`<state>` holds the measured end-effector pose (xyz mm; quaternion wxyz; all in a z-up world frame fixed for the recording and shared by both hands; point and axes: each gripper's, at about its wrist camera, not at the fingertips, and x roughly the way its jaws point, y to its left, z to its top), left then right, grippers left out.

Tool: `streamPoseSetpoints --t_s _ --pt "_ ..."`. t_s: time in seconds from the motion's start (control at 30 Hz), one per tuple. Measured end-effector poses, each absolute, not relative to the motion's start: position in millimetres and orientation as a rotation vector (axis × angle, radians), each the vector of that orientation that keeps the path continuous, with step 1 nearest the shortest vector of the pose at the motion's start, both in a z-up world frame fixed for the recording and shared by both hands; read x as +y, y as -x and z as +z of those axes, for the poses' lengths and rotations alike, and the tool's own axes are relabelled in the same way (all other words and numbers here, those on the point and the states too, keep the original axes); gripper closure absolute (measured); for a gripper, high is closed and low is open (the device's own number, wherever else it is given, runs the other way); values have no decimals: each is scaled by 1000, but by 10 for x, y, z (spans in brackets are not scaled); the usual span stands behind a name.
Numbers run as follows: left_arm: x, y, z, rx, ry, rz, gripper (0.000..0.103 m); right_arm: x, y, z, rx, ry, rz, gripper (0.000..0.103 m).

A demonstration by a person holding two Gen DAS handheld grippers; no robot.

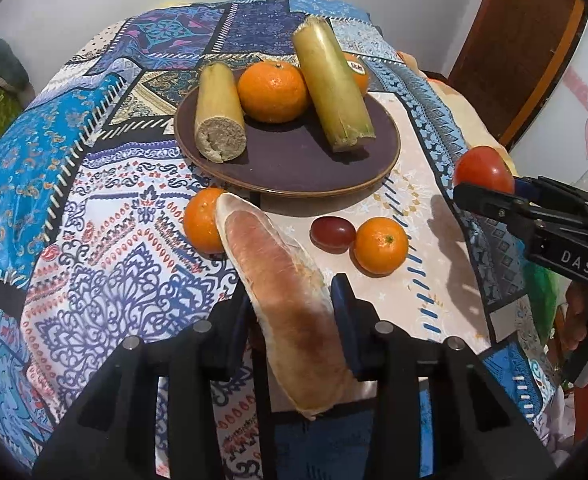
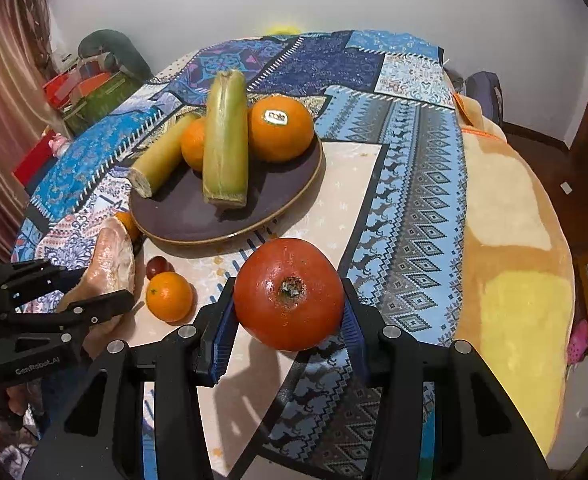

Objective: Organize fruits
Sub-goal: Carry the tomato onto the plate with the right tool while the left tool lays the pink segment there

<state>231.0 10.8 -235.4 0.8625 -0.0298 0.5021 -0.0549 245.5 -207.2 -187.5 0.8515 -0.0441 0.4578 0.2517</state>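
My left gripper [image 1: 290,300] is shut on a long pinkish-brown wedge of fruit in clear film [image 1: 278,272], which points up toward the plate. The right gripper [image 2: 290,300] is shut on a red tomato [image 2: 290,294], held above the cloth; it also shows at the right of the left wrist view as the tomato [image 1: 484,168]. A dark purple plate [image 1: 286,160] holds two pale green cane pieces [image 1: 332,84] and two oranges [image 1: 272,90]. Loose on the cloth lie an orange [image 1: 380,246], a dark red grape [image 1: 332,234] and another orange [image 1: 200,220] partly behind the wedge.
A patchwork blue cloth [image 1: 94,208] covers the round table. A yellow and tan blanket [image 2: 514,240] lies along its right side. Boxes and a green armchair [image 2: 106,60] stand at the far left, a wooden door [image 1: 514,60] at the far right.
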Motion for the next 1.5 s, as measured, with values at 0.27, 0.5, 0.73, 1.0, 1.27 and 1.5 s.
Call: streamPoseSetpoints --t_s 0.27,0.5,0.73,1.0,1.27,1.5 --pt "214 -2177 -2095 981 82 -106 64 -2040 -2432 -1777 942 92 529 59" --pt "283 -2176 -1852 915 105 -115 64 -1970 -2440 -1667 910 102 539 59" --pt "284 -2366 -1731 876 117 -129 64 -1881 -2561 -1582 876 102 550 59" --pt "228 -2646 -1703 855 114 -150 64 -1773 -2752 -1585 858 98 555 59" --pt "158 -2944 -1758 843 99 -159 64 -1693 -2984 -1657 858 75 546 59" --pt "185 -3195 -1886 852 107 -146 64 -1607 -3113 -1743 858 100 535 59"
